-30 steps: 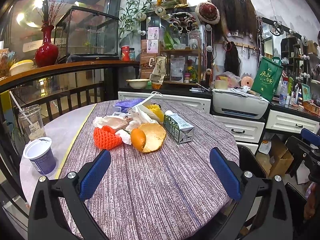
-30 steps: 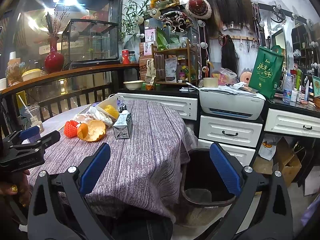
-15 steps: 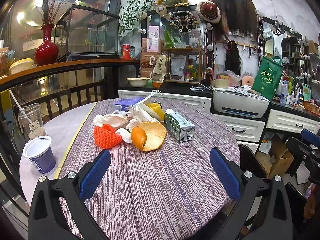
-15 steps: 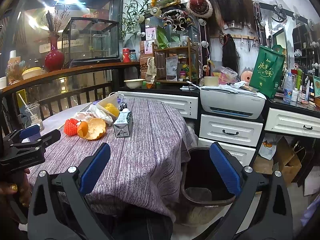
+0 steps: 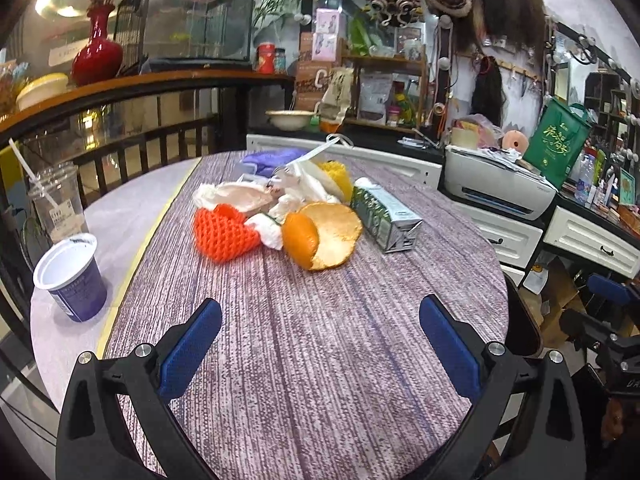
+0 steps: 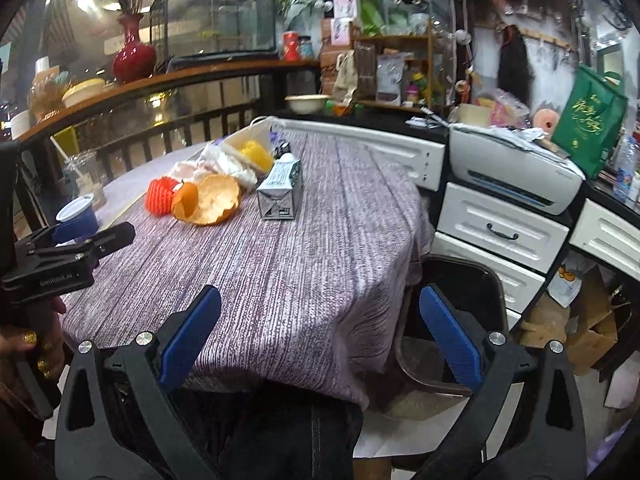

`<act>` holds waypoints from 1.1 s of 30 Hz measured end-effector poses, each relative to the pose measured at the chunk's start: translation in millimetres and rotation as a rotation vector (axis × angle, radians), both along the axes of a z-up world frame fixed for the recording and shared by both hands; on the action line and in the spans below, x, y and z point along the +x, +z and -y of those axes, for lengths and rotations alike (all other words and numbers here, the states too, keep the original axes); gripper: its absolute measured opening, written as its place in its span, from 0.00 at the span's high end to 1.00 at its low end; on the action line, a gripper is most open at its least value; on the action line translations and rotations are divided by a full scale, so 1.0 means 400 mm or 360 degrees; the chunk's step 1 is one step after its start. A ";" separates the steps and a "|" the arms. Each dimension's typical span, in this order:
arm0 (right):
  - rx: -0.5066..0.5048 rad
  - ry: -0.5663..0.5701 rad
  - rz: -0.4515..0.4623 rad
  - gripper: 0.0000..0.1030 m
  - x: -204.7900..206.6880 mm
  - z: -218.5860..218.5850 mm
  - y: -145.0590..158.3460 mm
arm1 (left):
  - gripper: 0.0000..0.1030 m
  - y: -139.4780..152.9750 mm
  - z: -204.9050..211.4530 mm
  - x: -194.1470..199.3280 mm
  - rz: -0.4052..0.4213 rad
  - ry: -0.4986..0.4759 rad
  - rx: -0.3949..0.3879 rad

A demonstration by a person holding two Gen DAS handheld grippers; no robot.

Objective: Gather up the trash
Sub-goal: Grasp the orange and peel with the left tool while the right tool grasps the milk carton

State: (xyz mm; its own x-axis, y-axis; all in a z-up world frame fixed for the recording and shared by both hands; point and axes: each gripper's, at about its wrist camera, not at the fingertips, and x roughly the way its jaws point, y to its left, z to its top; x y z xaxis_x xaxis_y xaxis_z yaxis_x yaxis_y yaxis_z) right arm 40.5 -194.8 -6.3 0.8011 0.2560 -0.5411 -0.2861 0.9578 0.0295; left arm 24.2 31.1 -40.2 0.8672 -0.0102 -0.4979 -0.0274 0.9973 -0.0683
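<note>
Desk [image 5: 320,360] under a purple cloth carries the trash, heaped around the orange peel [image 5: 324,234]. Bin [image 6: 460,280] stands on the floor just beside the desk, well right of the peel. Left gripper [image 5: 320,344] hovers over bare cloth short of the peel, jaws spread, empty. Right gripper [image 6: 320,332] hangs off the desk edge, jaws spread too. Carton [image 5: 384,216] touches the peel's right; red net [image 5: 222,234] lies left; cup [image 5: 72,280] further left.

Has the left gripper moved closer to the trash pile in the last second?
Yes, slightly. In the left wrist view the left gripper has eased forward: the orange peel sits a little lower and larger, while the jaws stay wide open and empty.
</note>
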 end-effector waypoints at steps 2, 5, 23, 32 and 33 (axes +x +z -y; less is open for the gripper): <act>-0.0009 0.0066 -0.0063 0.05 0.035 -0.020 -0.006 | 0.05 -0.007 -0.023 0.003 -0.0054 0.0004 -0.0045; -0.0041 0.0141 -0.0152 0.05 0.098 -0.051 -0.011 | 0.05 -0.002 -0.036 0.027 -0.0137 -0.0007 -0.0053; -0.0087 0.0225 -0.0209 0.05 0.309 -0.119 0.006 | 0.38 0.029 -0.067 0.327 -0.0516 0.0015 -0.0125; -0.0073 0.0216 -0.0289 0.05 0.367 -0.115 -0.017 | 0.74 0.022 -0.058 0.331 -0.0536 0.0017 -0.0122; -0.0067 0.0218 -0.0301 0.05 0.376 -0.118 -0.018 | 0.75 0.023 -0.061 0.330 -0.0534 0.0011 -0.0130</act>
State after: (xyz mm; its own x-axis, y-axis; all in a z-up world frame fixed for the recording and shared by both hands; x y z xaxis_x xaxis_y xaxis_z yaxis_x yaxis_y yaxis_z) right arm 191.1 -147.6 -13.3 0.6439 0.3293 -0.6907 -0.4067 0.9119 0.0557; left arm 156.3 55.6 -30.9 0.6557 -0.0567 -0.7529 -0.0686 0.9886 -0.1342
